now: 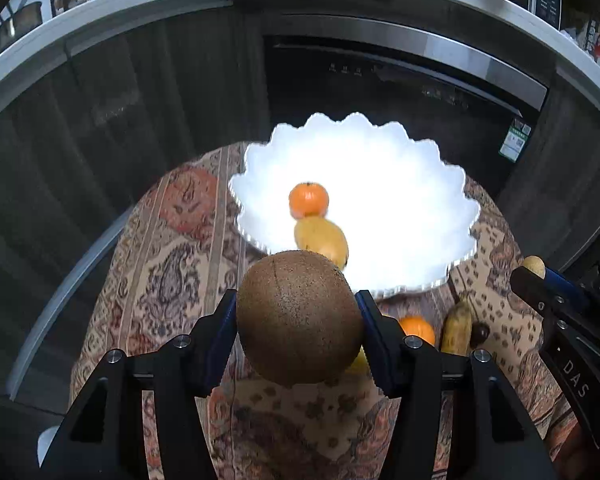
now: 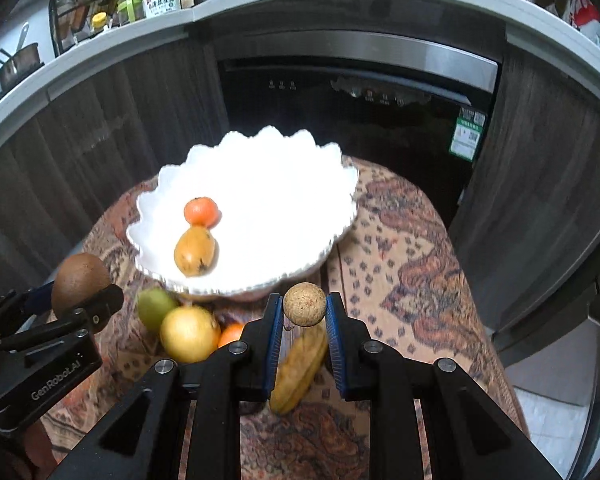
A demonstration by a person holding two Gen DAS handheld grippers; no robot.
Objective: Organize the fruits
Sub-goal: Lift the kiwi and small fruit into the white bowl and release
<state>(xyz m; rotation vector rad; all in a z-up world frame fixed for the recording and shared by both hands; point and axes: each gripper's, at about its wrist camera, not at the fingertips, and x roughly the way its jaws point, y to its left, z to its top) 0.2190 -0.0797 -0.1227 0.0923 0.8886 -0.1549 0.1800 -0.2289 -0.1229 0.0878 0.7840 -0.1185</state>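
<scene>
left wrist view, left gripper [image 1: 298,322] clamped on kiwi [image 1: 299,316], right gripper [image 2: 303,306] pinching small tan fruit [image 2: 304,304], both above tablecloth [image 2: 400,280]

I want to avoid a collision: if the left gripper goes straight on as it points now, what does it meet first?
Probably the mango in the bowl; it lies just beyond the kiwi that the left gripper holds. Depth is unclear.
</scene>
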